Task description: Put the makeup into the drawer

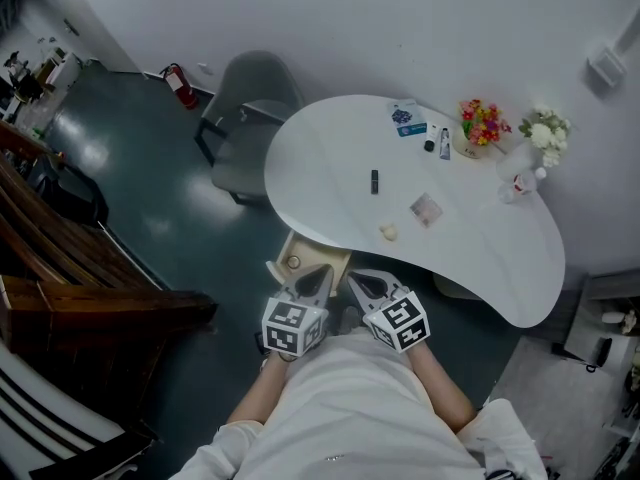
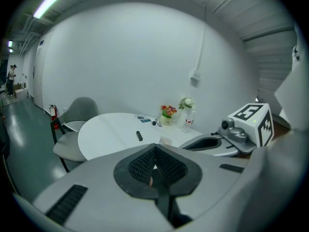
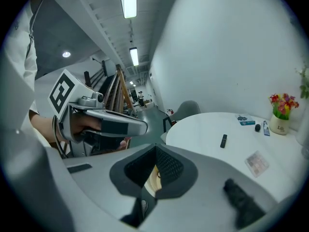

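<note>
Waiting on the white table, the makeup lies ahead of both grippers, none of it yet in the drawer. A small pale puff is nearest, just beyond the right gripper and off to its right. A flat palette sits further out on that side. A black stick rests straight ahead, well apart from either pair of jaws. A blue card, two small bottles and flowers line the far rim.

The wooden drawer stands pulled out under the table's near edge, directly in front of the left gripper and just left of the right one. Both grippers hang side by side above the person's lap, each with its pads pressed together on nothing.

The step in hand looks like the first reach. Done well, the right jaws spread before they cross the table edge, then settle around the puff and close gently, since it looks soft. The palette probably wants sliding to the rim before any pinch. The left gripper should keep clear of the drawer mouth.
</note>
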